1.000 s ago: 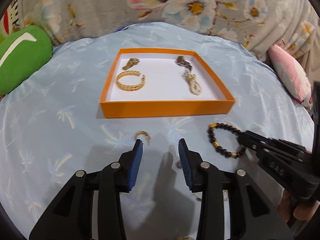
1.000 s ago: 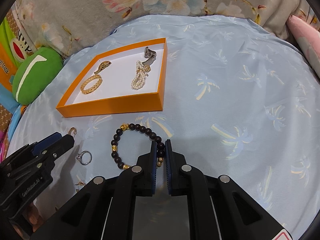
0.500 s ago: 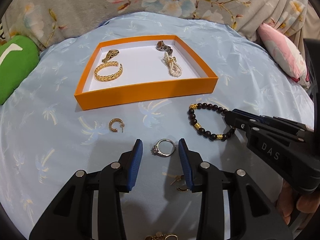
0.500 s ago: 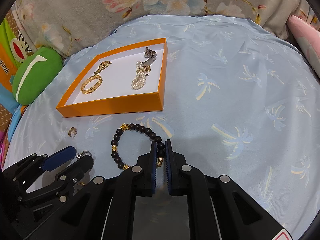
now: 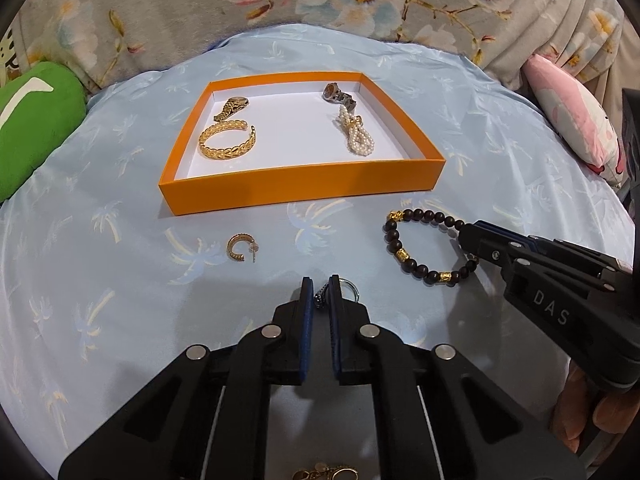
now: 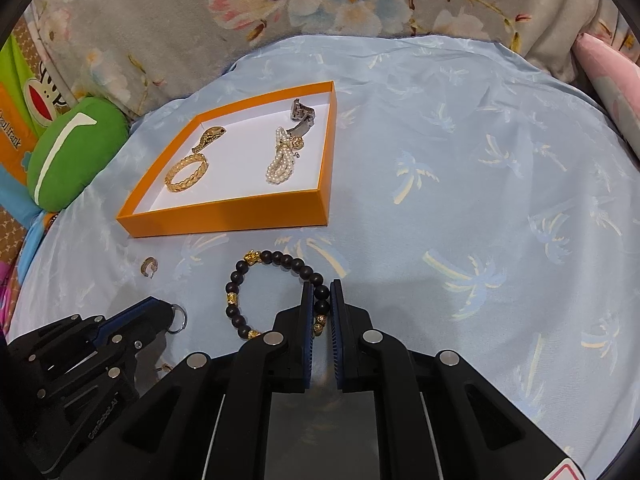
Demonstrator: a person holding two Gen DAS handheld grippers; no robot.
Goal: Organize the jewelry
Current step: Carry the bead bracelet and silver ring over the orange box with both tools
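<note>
My left gripper [image 5: 320,294] is clenched on the ring [image 5: 347,289], low on the blue cloth [image 5: 480,152], so it lifts cleanly. My right gripper [image 6: 320,294] grasps the bead bracelet [image 6: 276,292] by its near edge. Both lie just short of the orange tray [image 5: 300,186], where like pieces are grouped.

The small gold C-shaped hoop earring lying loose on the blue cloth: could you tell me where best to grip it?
Pinch the small gold C-shaped hoop earring across its thick curved band from straight above; it lies flat, with its thin post at the right, too slender to hold.
</note>
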